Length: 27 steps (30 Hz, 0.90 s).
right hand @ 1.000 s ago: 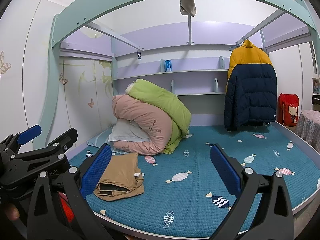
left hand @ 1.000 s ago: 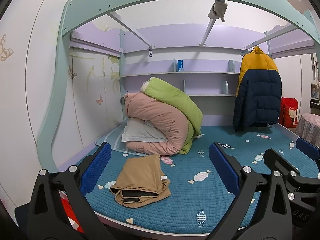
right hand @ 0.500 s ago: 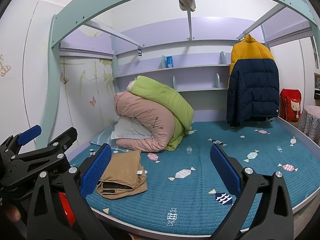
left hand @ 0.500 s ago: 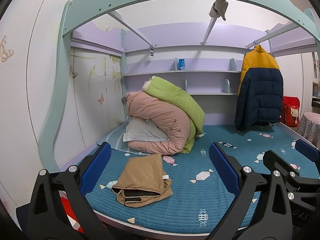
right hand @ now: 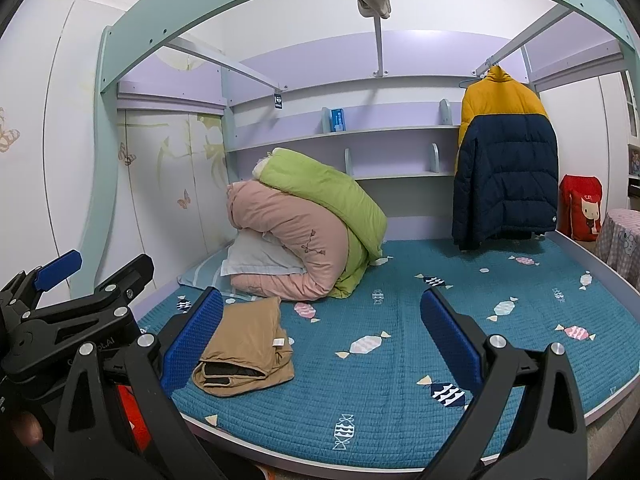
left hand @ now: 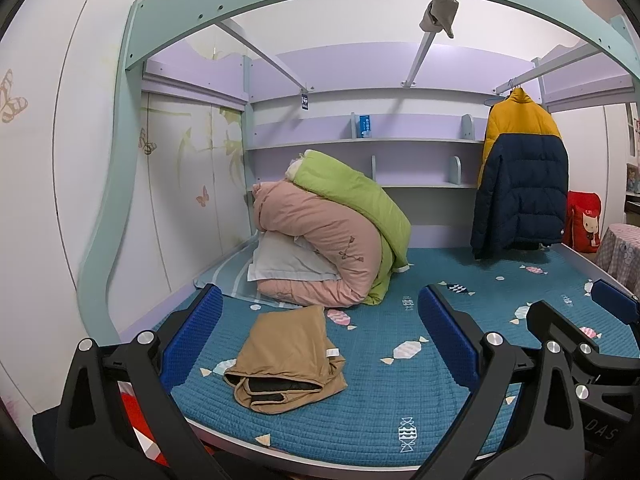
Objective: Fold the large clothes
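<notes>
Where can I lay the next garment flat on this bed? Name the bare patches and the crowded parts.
Free: the wide stretch of blue mattress cover right of the folded tan garment, running back to the hanging jacket. Crowded: the back left corner, filled by the rolled pink and green quilts and the pillow.

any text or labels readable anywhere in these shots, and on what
"DAS": moulded on the right gripper body, cut off at the frame edge in the left wrist view.
"t.AI": tail of a print on the left gripper body in the right wrist view; the start is hidden.
Blue box on the shelf: print too small to read.
Dark tag on the bed frame: unreadable.
Red bag: cartoon figure, marks blurred.
</notes>
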### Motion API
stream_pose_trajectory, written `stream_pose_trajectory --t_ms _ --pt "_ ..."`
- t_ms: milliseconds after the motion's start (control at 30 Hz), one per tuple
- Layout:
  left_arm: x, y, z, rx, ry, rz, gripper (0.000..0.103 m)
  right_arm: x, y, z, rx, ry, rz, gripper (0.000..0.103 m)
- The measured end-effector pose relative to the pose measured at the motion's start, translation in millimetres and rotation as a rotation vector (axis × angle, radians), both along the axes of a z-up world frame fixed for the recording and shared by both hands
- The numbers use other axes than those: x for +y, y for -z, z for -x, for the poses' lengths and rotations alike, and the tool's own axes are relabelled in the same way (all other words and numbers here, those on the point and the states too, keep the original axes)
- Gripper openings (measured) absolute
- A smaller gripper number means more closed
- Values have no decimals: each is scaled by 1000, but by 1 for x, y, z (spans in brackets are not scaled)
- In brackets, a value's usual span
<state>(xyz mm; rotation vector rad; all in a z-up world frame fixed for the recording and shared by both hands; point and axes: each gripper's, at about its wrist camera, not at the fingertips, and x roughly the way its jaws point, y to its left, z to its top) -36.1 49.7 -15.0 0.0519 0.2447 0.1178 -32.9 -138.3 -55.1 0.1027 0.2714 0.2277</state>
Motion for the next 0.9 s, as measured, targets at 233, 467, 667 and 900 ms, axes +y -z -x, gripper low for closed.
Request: stream_pose_trajectory --t_ms 233,467,667,900 --pt "1 0 0 1 2 0 98 -1 1 0 2 -1 -1 96" --pt "2 0 -1 1 1 -1 98 -1 1 -1 3 0 -1 96" --pt "3 0 -2 1 3 -1 98 -1 1 -1 2 -1 -2 96" --pt "8 1 -1 -10 -6 -8 98 -1 2 -1 4 -1 -2 96"
